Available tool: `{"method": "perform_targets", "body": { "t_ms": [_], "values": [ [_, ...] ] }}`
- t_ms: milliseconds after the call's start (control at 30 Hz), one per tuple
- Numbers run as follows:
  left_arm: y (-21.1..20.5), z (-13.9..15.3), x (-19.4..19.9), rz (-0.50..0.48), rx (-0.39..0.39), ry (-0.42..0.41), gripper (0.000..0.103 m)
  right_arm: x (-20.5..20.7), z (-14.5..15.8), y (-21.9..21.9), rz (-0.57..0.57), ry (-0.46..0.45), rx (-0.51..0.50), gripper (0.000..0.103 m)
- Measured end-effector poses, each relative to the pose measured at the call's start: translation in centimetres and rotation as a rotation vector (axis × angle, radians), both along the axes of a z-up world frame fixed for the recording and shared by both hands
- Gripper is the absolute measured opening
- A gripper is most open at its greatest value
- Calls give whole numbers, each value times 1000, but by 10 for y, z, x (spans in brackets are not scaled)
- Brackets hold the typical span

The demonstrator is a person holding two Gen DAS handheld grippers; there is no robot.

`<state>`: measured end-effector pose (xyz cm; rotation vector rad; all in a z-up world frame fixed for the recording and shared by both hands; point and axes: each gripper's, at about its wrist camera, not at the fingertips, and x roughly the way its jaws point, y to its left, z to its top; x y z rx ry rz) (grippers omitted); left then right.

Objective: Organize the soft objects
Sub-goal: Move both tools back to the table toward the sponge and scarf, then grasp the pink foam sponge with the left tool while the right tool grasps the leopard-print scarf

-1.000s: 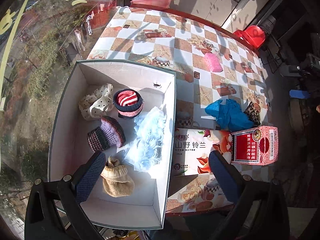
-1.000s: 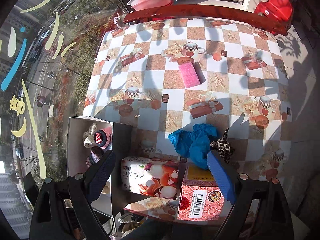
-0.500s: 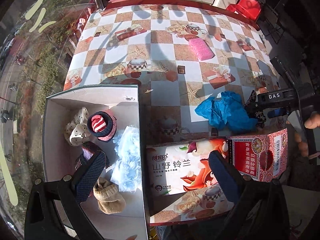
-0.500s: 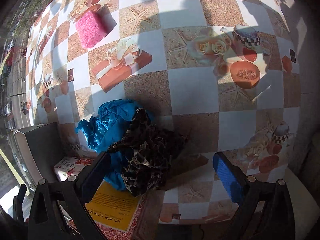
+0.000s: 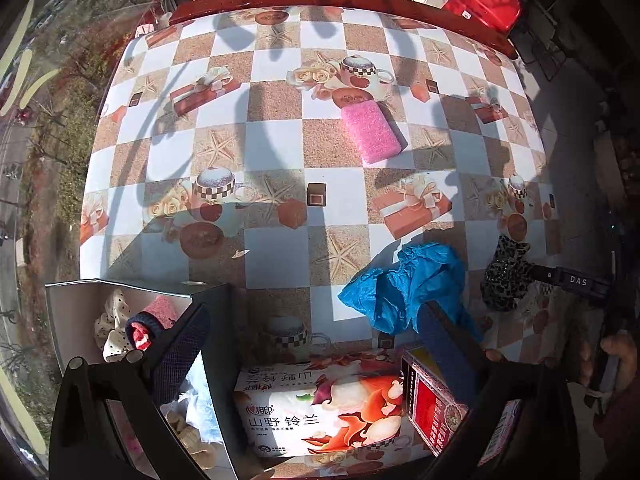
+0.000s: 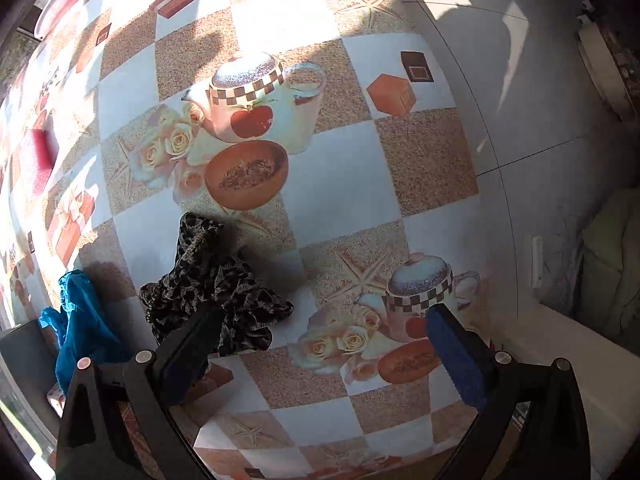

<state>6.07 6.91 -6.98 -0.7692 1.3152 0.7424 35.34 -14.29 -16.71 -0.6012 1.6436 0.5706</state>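
Beside right gripper (image 6: 320,356) left finger: leopard scrunchie (image 6: 216,296), ungrasped.

Left gripper (image 5: 312,346) held high, looking down, jaws spread wide, nothing between the blue pads (image 5: 448,354). Right gripper (image 6: 320,344) held low and close to the surface, tilted forward, jaws likewise spread wide, empty between them; left-hand finger (image 6: 188,354) touching or overlapping the edge of a dark patterned cloth (image 6: 216,288), contact hard to confirm. Seen from the left wrist view, right gripper reaching in from the right edge, dark bar labelled DAS, tip at the patterned cloth. Right hand (image 5: 618,364) wrapped around the handle behind it, fingers curled, partly cut off at the frame edge.
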Motion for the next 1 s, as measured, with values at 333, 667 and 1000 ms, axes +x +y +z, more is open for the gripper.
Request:
{"method": "perform_targets", "body": {
  "t_ms": [333,667,1000],
  "values": [
    [45,-43,86,-50,-41,60,103,-53,-19,30,225,34,74,103],
    [98,-106,135,50,-87,123,103,-84,-30,34,347,-29,26,103],
    [107,-146,140,92,-106,207,101,-63,-38,59,348,4,17,103]
  ]
}}
